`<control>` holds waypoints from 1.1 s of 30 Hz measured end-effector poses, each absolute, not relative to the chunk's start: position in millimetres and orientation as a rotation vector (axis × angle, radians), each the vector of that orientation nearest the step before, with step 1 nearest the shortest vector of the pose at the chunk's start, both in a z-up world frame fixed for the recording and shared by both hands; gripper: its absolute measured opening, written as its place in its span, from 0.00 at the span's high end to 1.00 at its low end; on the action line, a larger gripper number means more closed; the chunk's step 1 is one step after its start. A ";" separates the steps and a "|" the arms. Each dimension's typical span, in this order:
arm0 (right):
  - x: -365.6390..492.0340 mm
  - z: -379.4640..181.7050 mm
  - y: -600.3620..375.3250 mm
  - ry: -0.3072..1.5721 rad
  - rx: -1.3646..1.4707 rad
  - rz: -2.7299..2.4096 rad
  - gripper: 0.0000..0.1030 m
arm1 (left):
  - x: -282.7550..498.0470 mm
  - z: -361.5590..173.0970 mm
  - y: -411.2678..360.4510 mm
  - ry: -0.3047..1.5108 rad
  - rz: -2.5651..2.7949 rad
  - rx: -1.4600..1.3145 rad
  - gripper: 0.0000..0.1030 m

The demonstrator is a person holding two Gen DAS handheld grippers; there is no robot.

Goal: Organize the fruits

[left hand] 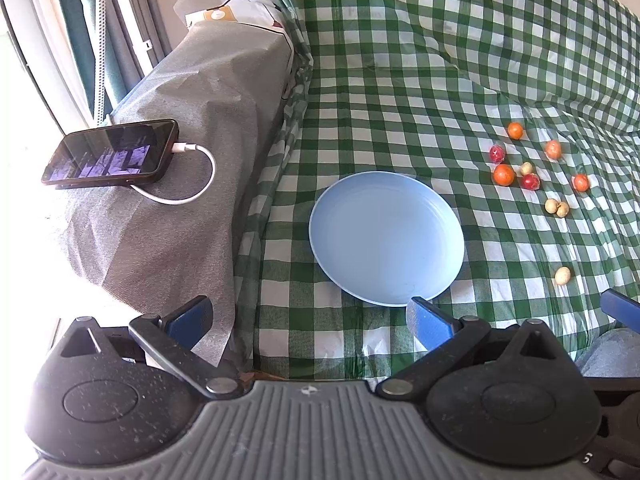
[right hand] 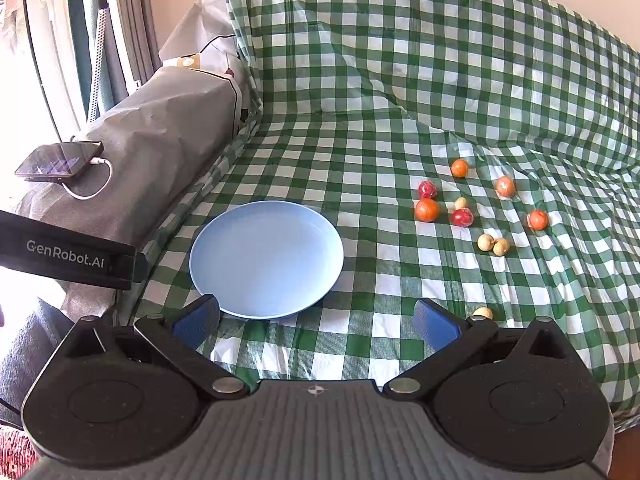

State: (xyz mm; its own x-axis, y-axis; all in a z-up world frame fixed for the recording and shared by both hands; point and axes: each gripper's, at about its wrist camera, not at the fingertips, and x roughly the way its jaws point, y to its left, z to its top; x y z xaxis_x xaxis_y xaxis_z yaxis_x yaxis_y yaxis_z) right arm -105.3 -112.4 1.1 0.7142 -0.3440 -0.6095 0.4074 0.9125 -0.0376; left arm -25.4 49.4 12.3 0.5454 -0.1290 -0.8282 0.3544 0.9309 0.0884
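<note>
Hiding behind the right finger of the right gripper point(right hand: 316, 322), one pale round fruit point(right hand: 483, 312) shows only its top; in the left wrist view the same fruit point(left hand: 562, 275) lies fully visible. The blue tip point(left hand: 618, 305) at the right edge of that view is cut off by the frame. Some of the red fruits seem wrapped in clear film, but this is hard to make out.

The plate point(right hand: 208, 240) is round, smooth, light blue and shallow. It lies on a checked green-and-white cloth point(right hand: 360, 140) that is thin and wrinkled. The fruits point(right hand: 427, 210) are small balls, orange, red and pale yellow, scattered at about 2 o'clock from the plate, well apart from it. A dark phone point(left hand: 110, 154) with a white cable point(left hand: 192, 184) rests on a grey woven cover point(left hand: 180, 100) at 10 o'clock.

Both the left gripper point(left hand: 308, 318) and the right one are spread wide with nothing between the fingers. The near rim of the plate is just beside the fingertips; open cloth lies between plate and fruits.
</note>
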 end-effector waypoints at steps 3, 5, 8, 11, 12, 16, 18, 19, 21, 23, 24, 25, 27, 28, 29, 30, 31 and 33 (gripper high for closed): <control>-102.7 -2.9 -114.6 0.653 0.103 -0.418 0.01 | -25.4 12.4 49.5 0.956 -0.291 0.261 0.00; -103.8 -2.9 -116.5 0.658 0.108 -0.414 0.01 | -26.0 13.3 49.8 0.953 -0.292 0.260 0.00; -102.4 -4.1 -115.7 0.657 0.111 -0.416 0.01 | -26.9 14.4 50.9 0.948 -0.294 0.263 0.00; -101.4 -2.8 -117.5 0.660 0.110 -0.411 0.00 | -27.2 14.8 51.1 0.947 -0.295 0.265 0.00; -101.1 -2.6 -117.1 0.660 0.109 -0.410 0.01 | -27.3 14.8 50.9 0.947 -0.293 0.265 0.00; -106.9 -2.0 -118.9 0.670 0.111 -0.405 0.01 | -28.0 15.1 50.8 0.948 -0.292 0.266 0.00; -107.0 -1.3 -119.8 0.673 0.112 -0.403 0.01 | -28.1 14.9 51.0 0.947 -0.291 0.268 0.00; -106.7 -1.0 -120.4 0.675 0.112 -0.402 0.01 | -28.1 14.6 51.2 0.948 -0.291 0.268 0.00; -106.5 -0.5 -120.8 0.675 0.119 -0.398 0.01 | -27.9 14.4 51.7 0.949 -0.290 0.267 0.00; -106.5 -1.1 -120.4 0.663 0.113 -0.400 0.00 | -27.3 14.0 52.3 0.950 -0.289 0.267 0.00; -106.4 -1.7 -119.9 0.654 0.110 -0.399 0.01 | -27.1 13.8 52.2 0.951 -0.288 0.268 0.00; -106.6 -2.5 -119.4 0.642 0.106 -0.398 0.01 | -26.9 13.7 52.4 0.951 -0.289 0.268 0.00; -106.3 -2.7 -119.2 0.642 0.098 -0.402 0.01 | -26.9 13.4 52.5 0.951 -0.288 0.270 0.00; -106.2 -2.7 -119.0 0.643 0.097 -0.403 0.01 | -26.6 12.9 52.3 0.952 -0.288 0.271 0.00; -106.1 -2.8 -118.5 0.639 0.093 -0.404 0.01 | -26.5 12.5 52.3 0.953 -0.288 0.272 0.00; -106.0 -2.9 -118.5 0.637 0.092 -0.405 0.00 | -26.3 11.9 52.3 0.954 -0.287 0.275 0.00; -106.0 -2.9 -118.3 0.635 0.090 -0.406 0.01 | -25.9 11.4 51.8 0.955 -0.287 0.277 0.00; -105.4 -3.2 -117.7 0.632 0.085 -0.408 0.00 | -25.4 10.5 51.6 0.957 -0.287 0.279 0.00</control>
State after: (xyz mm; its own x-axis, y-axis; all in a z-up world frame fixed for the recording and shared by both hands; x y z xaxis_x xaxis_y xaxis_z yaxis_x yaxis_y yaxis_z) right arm -105.4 -117.7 -3.2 0.7304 -0.3449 -0.5895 0.3961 0.9170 -0.0457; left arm -25.4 51.6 10.5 0.5439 -0.1160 -0.8311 0.3602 0.9268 0.1064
